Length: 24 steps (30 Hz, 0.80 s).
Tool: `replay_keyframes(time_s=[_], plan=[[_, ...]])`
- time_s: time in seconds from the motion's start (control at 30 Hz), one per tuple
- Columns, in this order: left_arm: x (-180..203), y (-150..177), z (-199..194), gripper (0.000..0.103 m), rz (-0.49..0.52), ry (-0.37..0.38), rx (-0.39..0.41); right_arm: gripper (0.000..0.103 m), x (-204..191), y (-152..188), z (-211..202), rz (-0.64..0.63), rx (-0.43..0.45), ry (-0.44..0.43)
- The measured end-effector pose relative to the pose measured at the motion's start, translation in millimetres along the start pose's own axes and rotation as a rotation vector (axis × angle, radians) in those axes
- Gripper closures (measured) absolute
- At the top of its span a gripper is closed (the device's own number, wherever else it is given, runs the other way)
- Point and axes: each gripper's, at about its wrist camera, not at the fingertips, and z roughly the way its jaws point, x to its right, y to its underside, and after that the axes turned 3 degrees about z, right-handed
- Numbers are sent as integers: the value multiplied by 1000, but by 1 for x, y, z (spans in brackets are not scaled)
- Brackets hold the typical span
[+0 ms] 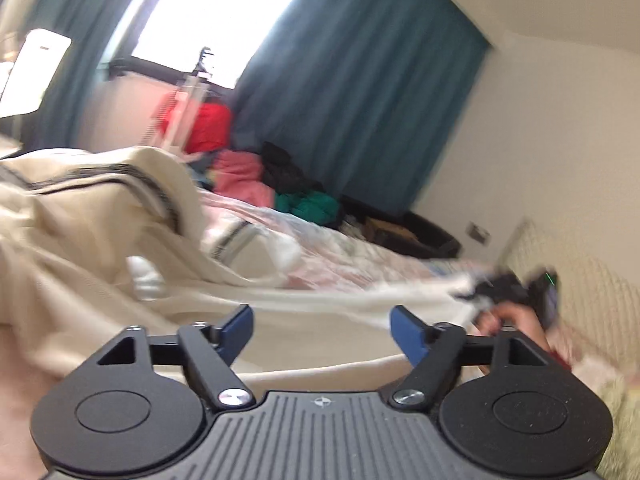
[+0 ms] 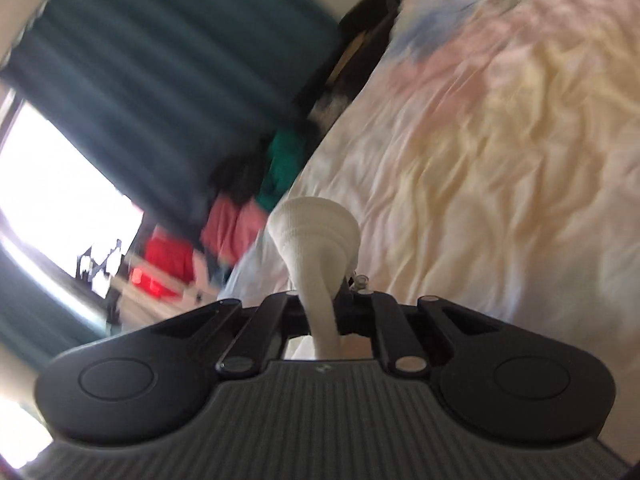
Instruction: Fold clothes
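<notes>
A cream garment (image 1: 100,216) with dark stripes lies crumpled on the bed at the left of the left wrist view. My left gripper (image 1: 322,330) is open and empty, its blue pads apart just above the cream cloth. My right gripper (image 2: 320,300) is shut on a bunched piece of cream knit cloth (image 2: 314,228), which sticks up between its fingers above the bed. The right gripper also shows, blurred, at the right of the left wrist view (image 1: 508,286), pulling a stretched strip of the cloth.
The bed has a pastel tie-dye sheet (image 2: 500,120). A pile of red, pink, black and green clothes (image 1: 256,168) lies at the far side. Teal curtains (image 1: 360,80) and a bright window stand behind. A white wall is on the right.
</notes>
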Motion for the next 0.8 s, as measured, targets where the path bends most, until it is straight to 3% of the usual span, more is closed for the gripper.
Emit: replay_keyframes(time_s=[0.13,0.3,0.4,0.47,0.53,0.57,0.6,0.63,0.67,0.8], plan=[[-75,-19,-32,6,-316,-208,50,95,46,-21,-3,92,-3,108],[-186,-16,-61,6,-783,-481,97,95,62,-15,6,135,-45,177],[-231,-4,-71,7,-971,-531,190,95,52,-8,7,81,-31,183],[-253,-1,-69,12,-1051,-505,232,95,46,-6,7,37,-22,181],[-268,-3,-65,30,-1086,-471,265,95,40,-3,6,-7,-13,179],[-271,-7,-61,34,-1081,-494,252,95,40,-2,7,-19,-11,185],[-274,-11,-60,50,-1064,-514,230,95,40,-1,9,-31,-9,193],[-277,-16,-59,74,-1047,-535,207,95,41,0,11,-30,-16,204],[-280,-20,-59,82,-1032,-551,187,95,42,0,14,-28,-23,216],[-284,-48,-87,86,-1008,-559,179,95,40,-10,20,-11,-82,224]])
